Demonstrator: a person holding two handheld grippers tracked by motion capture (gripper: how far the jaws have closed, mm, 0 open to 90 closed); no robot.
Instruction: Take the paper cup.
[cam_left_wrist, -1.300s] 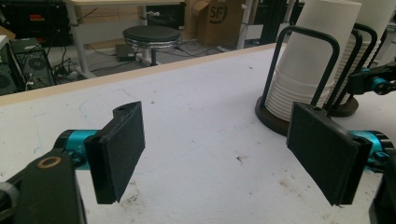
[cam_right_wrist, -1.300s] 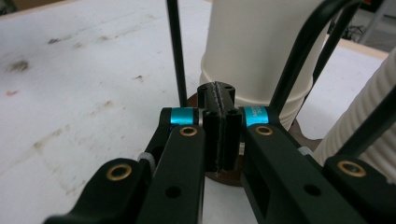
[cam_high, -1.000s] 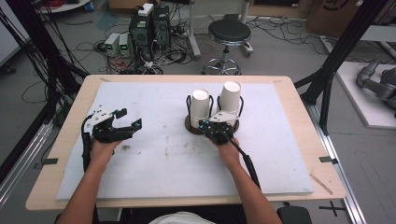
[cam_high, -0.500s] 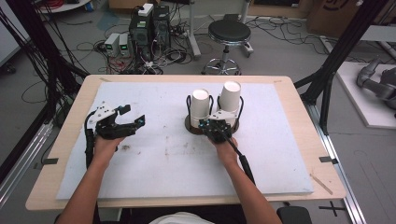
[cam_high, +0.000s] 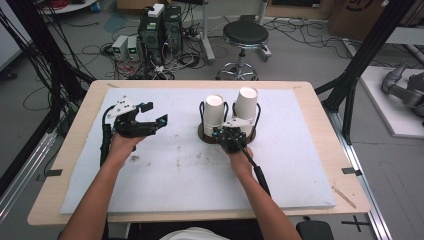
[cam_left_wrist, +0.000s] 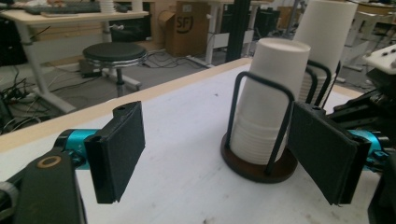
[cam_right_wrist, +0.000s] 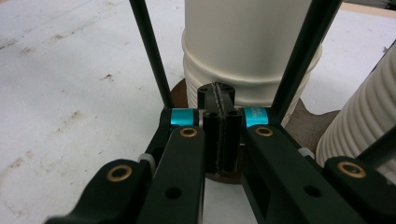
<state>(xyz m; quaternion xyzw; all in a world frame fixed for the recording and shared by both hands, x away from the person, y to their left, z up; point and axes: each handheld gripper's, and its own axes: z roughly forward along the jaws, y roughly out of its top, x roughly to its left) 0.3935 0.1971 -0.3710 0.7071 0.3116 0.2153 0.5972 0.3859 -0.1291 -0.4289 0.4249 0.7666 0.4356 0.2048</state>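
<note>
High view. Two stacks of white paper cups stand in a dark cup holder (cam_high: 207, 134) w/ wire hoops, mid-desk (cam_high: 300, 165), slightly right of centre: left stack (cam_high: 214, 114), taller right stack (cam_high: 246, 110). Right gripper (cam_high: 226, 134) sits at the holder's near edge, between the two stacks; fingers together, nothing clamped. Left gripper (cam_high: 150, 116) hovers well apart to the left, fingers spread, pointing toward the holder.

Left gripper view. Fingers (cam_left_wrist: 119, 149) wide apart, empty. The left cup stack (cam_left_wrist: 268, 100) stands ahead and right of the gap's centre, partly behind the right-hand finger; a wire hoop (cam_left_wrist: 261, 119) wraps its front. Stack not yet between the fingers. Right gripper's body shows at far right.

Right gripper view. Fingers (cam_right_wrist: 219, 130) pressed shut on each other, tips low at the holder's base (cam_right_wrist: 180, 95), just in front of a cup stack (cam_right_wrist: 250, 51); two wire rods flank them. Whether tips touch the base: cannot tell.

Risks (judgement). 1) Left fingers may strike a hoop instead of a cup wall, tipping the holder – cause: approach off-centre. 2) Nested cups may lift together – cause: friction betw. rims. 3) Thin paper wall may crush – cause: over-squeeze. 4) Holder may slide if the right gripper does not brace it.
</note>
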